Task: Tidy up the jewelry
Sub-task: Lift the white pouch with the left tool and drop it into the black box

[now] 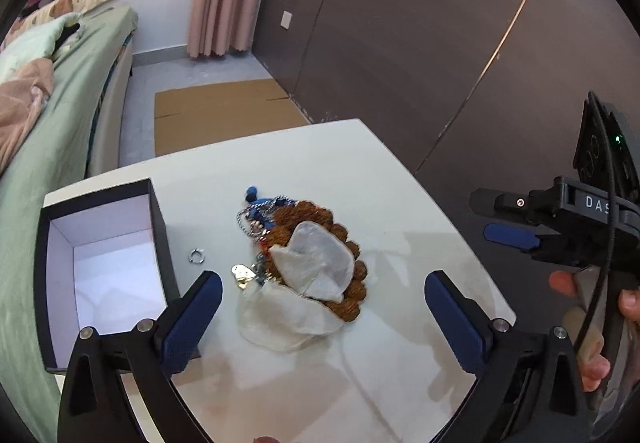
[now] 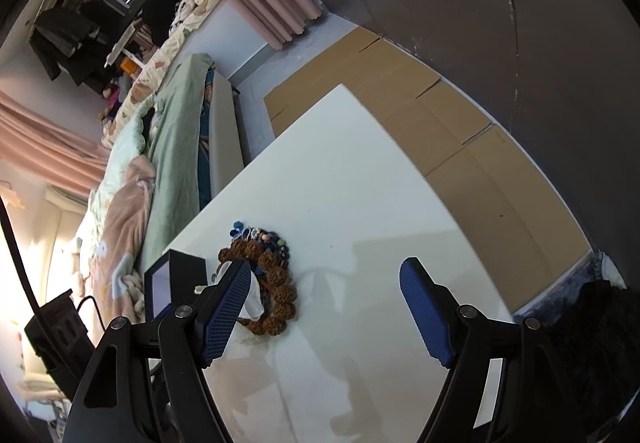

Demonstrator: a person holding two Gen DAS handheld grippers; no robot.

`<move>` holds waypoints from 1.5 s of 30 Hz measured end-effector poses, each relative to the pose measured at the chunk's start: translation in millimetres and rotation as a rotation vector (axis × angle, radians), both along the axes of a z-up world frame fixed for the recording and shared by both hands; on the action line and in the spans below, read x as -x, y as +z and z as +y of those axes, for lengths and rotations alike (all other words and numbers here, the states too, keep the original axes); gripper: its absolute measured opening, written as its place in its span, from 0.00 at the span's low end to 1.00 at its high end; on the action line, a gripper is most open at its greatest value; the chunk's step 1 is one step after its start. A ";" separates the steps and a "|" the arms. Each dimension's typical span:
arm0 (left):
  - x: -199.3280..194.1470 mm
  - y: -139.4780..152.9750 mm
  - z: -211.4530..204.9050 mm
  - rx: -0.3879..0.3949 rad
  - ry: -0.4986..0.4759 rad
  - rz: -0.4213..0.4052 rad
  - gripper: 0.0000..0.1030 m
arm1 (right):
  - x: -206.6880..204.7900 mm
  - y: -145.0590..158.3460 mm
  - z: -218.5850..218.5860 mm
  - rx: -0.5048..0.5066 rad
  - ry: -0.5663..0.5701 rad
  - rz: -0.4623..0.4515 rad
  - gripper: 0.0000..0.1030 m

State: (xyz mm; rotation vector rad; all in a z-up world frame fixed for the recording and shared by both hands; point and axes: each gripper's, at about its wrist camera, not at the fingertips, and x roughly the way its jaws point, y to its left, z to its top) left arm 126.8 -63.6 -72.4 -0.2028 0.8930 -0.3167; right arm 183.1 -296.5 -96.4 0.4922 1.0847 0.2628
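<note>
1. Left claw (image 1: 323, 317): jaws spread wide, nothing between them. Jewelry pile (image 1: 298, 249) lies on the bench (image 1: 400, 203) just ahead, between the fingertips' line; black box (image 1: 102, 271) open, just beside the left finger.
2. Right claw (image 2: 322, 307): jaws wide, holding nothing; pile sits ahead of its left finger.
3. Risk: silver chain (image 1: 256, 217), brown bead bracelet (image 1: 344, 263) and white pouches (image 1: 316, 263) are tangled; one pinch would likely lift several pieces together.
4. Risk: small silver ring (image 1: 196, 255) lies apart, near the box wall; a sweeping finger could knock it away.
5. Risk: both claws near one pile; collision likely if they close in together.
</note>
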 end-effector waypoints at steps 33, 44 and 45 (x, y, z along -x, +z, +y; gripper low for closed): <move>-3.0 15.5 28.9 -0.077 0.107 -0.107 0.01 | -14.0 -26.8 75.6 0.112 0.173 0.032 0.74; 9.8 37.7 62.3 -0.018 0.173 -0.156 0.01 | -24.2 -49.7 112.7 0.236 0.234 0.056 0.42; 11.0 39.4 65.8 -0.012 0.180 -0.161 0.01 | -24.0 -52.7 116.8 0.244 0.246 0.062 0.33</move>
